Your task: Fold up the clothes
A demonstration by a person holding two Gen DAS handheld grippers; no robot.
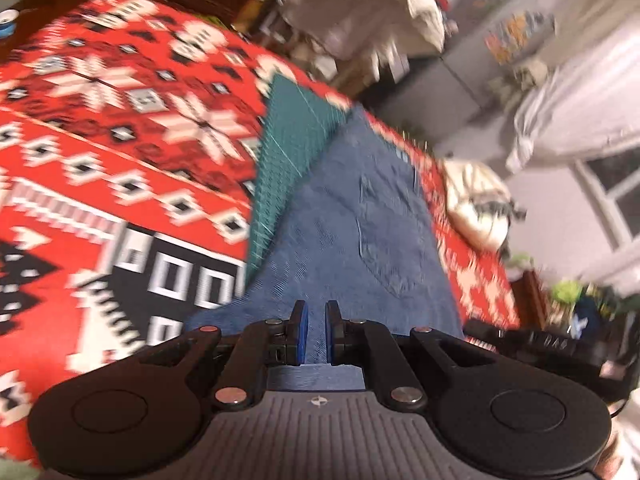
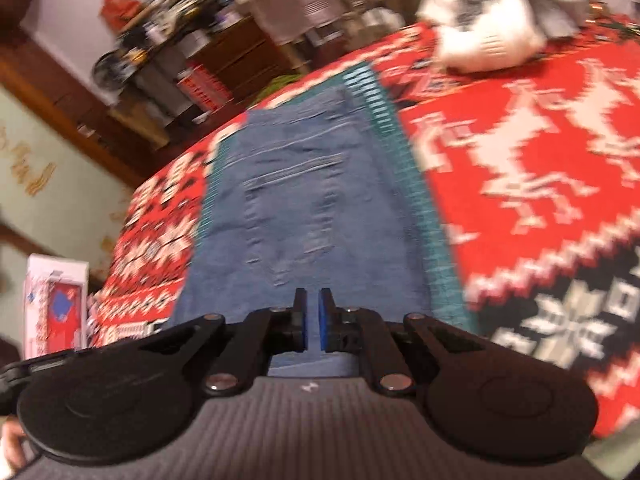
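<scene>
The blue jeans (image 1: 352, 216), spread over a teal mat (image 1: 288, 140) and red patterned blanket (image 1: 100, 128), are being pinched by both the left claw (image 1: 315, 308) and right claw (image 2: 313, 296).

I see the blue denim jeans (image 2: 304, 200) lying on a teal cutting mat (image 2: 412, 184), which lies on the red patterned knit blanket (image 2: 520, 140); a white crumpled garment (image 2: 488, 40) sits behind, to the right.

Both grippers are pointing forward, tilted to opposite sides. Left gripper (image 1: 315, 307) has its jaws nearly closed with a narrow gap between the blue pads. Right gripper (image 2: 313, 295) is the same, gap even slimmer.
</scene>
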